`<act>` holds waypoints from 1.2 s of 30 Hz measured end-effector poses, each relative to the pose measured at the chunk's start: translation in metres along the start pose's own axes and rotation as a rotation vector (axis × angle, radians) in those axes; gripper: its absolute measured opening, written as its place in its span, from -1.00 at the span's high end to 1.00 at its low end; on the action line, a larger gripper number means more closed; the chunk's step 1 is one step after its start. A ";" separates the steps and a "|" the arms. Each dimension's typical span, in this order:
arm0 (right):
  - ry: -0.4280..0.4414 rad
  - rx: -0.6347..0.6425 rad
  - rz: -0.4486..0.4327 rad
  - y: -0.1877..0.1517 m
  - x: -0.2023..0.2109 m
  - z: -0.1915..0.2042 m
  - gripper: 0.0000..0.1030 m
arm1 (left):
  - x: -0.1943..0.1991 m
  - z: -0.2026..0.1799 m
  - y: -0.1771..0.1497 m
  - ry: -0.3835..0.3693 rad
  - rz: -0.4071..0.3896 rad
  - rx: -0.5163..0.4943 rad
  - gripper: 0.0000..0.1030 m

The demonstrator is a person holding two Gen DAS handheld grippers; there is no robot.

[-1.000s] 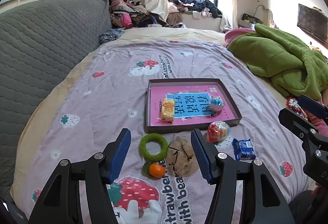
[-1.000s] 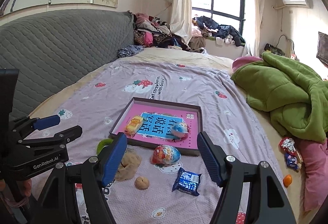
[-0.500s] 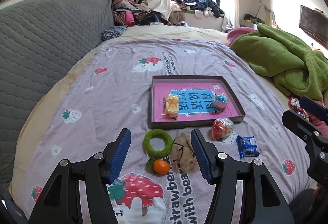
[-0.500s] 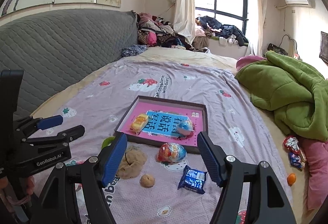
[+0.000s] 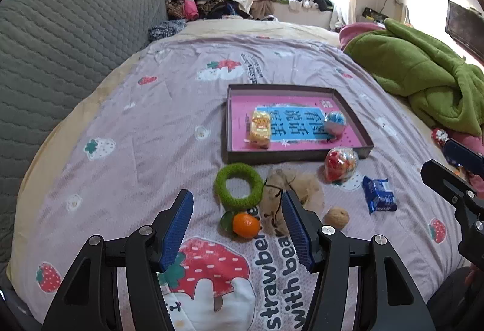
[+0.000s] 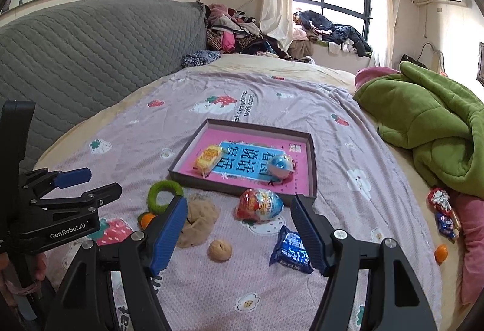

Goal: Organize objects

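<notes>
A shallow pink-lined box tray lies on the bed and holds a yellow snack packet and a blue ball. In front of it lie a green ring, a small orange, a tan mesh pouch, a walnut, a red foil egg and a blue wrapped snack. My left gripper is open and empty above the orange. My right gripper is open and empty above the walnut and egg.
A green blanket is heaped on the right of the bed. A grey quilted headboard runs along the left. Clothes are piled at the far end by the window. More wrapped sweets and another orange lie at the right edge.
Both grippers have drifted slightly, so the tray and loose objects sit a little further right and higher in view. A walnut now shows in the left wrist view. Nothing was grasped.
</notes>
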State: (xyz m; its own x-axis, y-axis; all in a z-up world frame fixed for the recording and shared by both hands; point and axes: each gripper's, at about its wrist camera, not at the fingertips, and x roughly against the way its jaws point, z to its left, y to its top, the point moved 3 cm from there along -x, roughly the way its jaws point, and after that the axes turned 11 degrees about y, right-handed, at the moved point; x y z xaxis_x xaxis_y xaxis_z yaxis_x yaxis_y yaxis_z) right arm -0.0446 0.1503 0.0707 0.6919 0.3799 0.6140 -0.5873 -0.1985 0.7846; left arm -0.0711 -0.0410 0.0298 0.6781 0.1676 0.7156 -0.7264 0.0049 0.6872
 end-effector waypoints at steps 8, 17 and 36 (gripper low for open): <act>0.015 0.002 0.031 -0.015 -0.012 0.001 -0.37 | -0.011 -0.001 -0.015 -0.010 0.032 -0.001 -0.22; 0.031 0.016 0.049 -0.024 -0.018 0.007 -0.37 | -0.013 -0.003 -0.025 -0.010 0.051 -0.011 -0.22; 0.059 0.025 0.117 -0.050 -0.036 0.010 -0.37 | -0.035 -0.005 -0.050 -0.007 0.122 -0.059 -0.22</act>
State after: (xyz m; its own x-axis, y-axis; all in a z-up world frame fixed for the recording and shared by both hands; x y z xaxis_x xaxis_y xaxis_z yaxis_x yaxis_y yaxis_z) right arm -0.0358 0.1373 0.0108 0.5928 0.4051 0.6961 -0.6514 -0.2670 0.7102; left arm -0.0590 -0.0420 -0.0307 0.5850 0.1633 0.7945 -0.8087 0.0427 0.5867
